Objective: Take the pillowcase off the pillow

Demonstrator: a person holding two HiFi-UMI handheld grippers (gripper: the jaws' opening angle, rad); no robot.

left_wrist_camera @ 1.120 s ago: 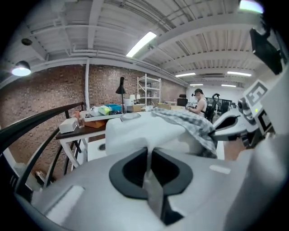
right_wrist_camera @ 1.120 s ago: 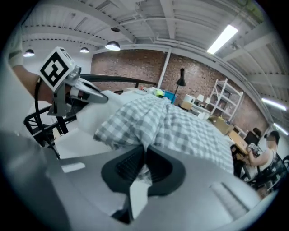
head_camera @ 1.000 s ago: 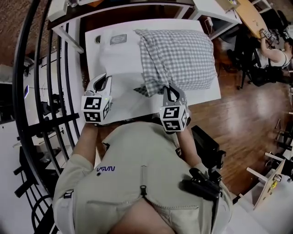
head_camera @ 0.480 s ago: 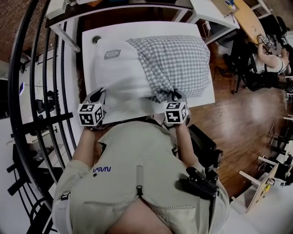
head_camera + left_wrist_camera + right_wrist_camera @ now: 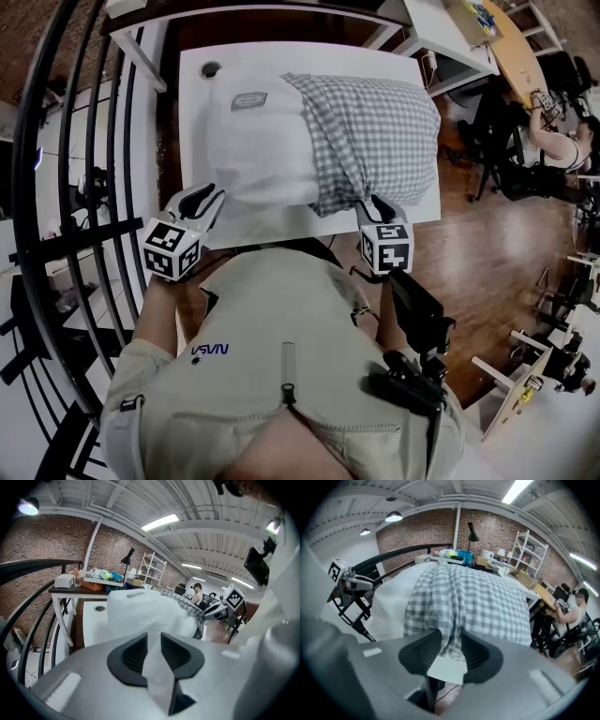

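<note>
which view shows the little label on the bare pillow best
The head view: it looks straight down on the label, a grey patch flat on the white pillow. The left gripper view catches it edge-on as a thin strip; the right gripper view doesn't show it.

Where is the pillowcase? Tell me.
Head view: pillowcase on the table's right half, over the pillow's right end, near corner between the right gripper's opening jaws.

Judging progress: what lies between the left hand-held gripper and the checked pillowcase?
In the head view, the bare white pillow, uncovered on that side, fills the stretch. The left hand-held gripper is opening its jaws, pillow fabric between them.
</note>
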